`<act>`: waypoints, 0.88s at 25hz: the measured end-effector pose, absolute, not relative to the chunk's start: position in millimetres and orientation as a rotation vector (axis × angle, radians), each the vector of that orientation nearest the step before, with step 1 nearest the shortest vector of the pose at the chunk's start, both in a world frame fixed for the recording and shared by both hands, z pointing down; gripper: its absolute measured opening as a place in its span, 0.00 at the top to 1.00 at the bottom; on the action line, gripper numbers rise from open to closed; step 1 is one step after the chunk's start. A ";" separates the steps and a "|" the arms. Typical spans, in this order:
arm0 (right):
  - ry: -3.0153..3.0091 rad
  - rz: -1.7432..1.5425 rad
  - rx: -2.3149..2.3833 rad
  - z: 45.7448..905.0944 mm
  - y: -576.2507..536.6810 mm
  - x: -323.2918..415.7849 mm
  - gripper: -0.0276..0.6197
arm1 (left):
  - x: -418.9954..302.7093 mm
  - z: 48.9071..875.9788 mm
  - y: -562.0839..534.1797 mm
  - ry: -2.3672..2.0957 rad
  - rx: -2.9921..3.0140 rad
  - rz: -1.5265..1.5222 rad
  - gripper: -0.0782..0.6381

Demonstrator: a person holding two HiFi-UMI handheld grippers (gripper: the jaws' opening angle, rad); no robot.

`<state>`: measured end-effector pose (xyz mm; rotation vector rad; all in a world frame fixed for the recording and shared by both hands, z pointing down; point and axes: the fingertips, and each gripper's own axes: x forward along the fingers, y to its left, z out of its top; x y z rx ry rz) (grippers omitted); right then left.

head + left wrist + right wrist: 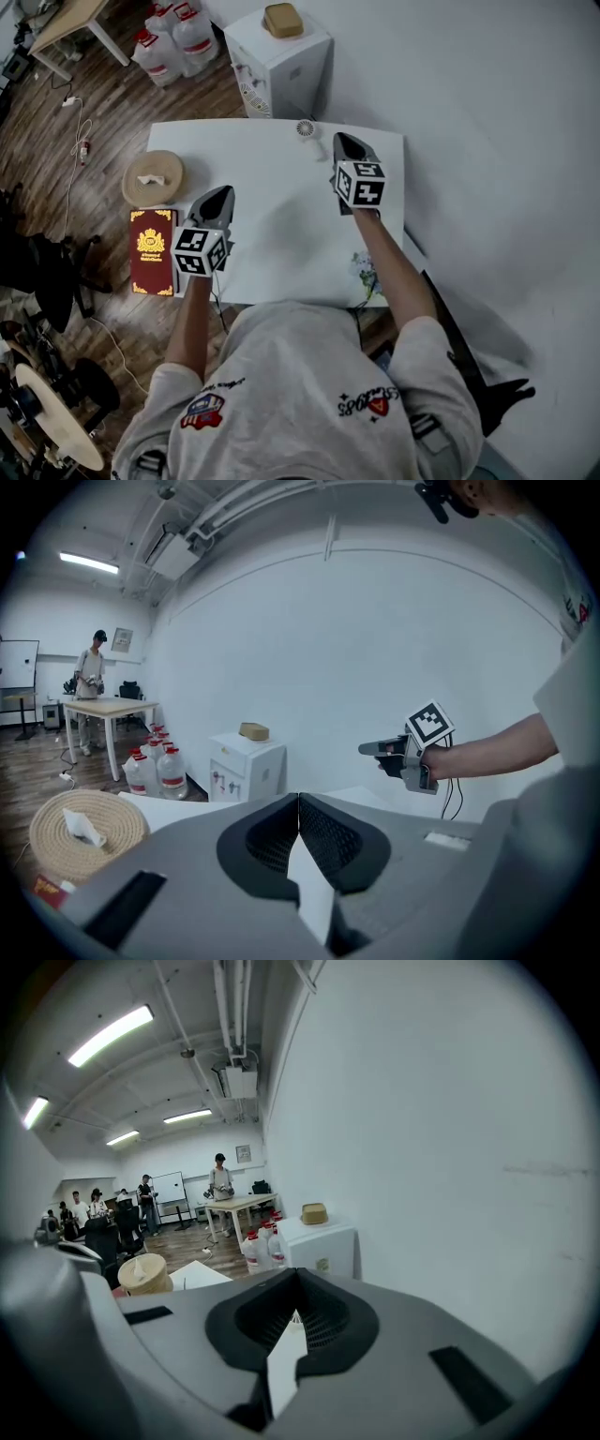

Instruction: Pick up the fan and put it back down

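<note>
Head view: small fan [305, 128] at far edge of table [281, 244], detail too small to read, just beside right gripper [346, 147], likely poised to reach; left gripper [218, 199] parked well back

Left gripper view: jaws together, empty, fan unseen

Right gripper view: jaws together, empty, fan out of frame

Nothing reads clearly. Shirt [300, 366]: curved chest lettering, upside down, illegible. Red book [153, 251]: gold crest, print too small. Water bottles [194, 36]: red labels, unreadable.

White wall [487, 112], wood floor [103, 103]
</note>
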<state>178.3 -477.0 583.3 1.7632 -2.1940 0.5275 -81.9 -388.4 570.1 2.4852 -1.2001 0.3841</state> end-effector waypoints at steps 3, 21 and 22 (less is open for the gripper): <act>-2.221 0.443 1.784 558.7 -455.1 181.5 0.95 | -72.5 555.3 -387.5 -1.190 2.523 0.362 0.88; -2.372 0.136 1.894 446.5 -354.4 186.8 0.95 | -40.3 474.9 -384.6 -1.165 2.710 0.256 0.88; -2.374 0.127 1.896 443.3 -352.8 186.4 0.95 | -39.5 473.2 -384.4 -1.164 2.713 0.252 0.88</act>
